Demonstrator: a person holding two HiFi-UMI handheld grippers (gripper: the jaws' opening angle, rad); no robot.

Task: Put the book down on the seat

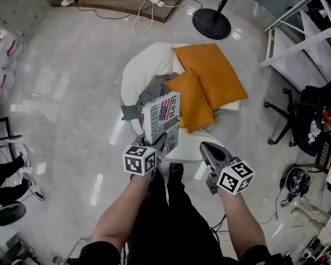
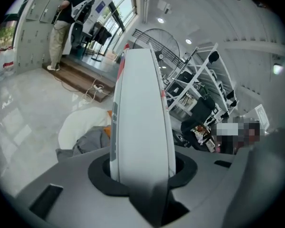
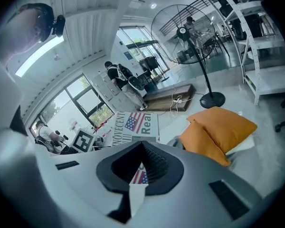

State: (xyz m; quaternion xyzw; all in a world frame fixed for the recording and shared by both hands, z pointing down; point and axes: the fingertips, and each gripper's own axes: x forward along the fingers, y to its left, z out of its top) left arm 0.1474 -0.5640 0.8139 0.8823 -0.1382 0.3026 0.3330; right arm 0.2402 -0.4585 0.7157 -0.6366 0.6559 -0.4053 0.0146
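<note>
The book [image 1: 161, 116], with a white cover, a US flag and large print, stands upright on edge over the near rim of the round white seat [image 1: 138, 70]. My left gripper [image 1: 160, 142] is shut on its lower edge. In the left gripper view the book's spine [image 2: 140, 113] rises straight up between the dark pads of the left gripper [image 2: 141, 167]. My right gripper [image 1: 206, 148] hovers to the right of the book, apart from it, its jaws together on nothing. The right gripper view shows the book's cover [image 3: 135, 127] beyond the right gripper [image 3: 141, 148].
Two orange cushions [image 1: 212, 73] [image 1: 192, 101] and a grey cloth [image 1: 151, 90] lie on the seat. A fan's round base [image 1: 211, 24] stands behind it. A white rack [image 1: 303, 43] and a black office chair [image 1: 303, 120] are at the right, a power strip [image 1: 154, 0] at the back.
</note>
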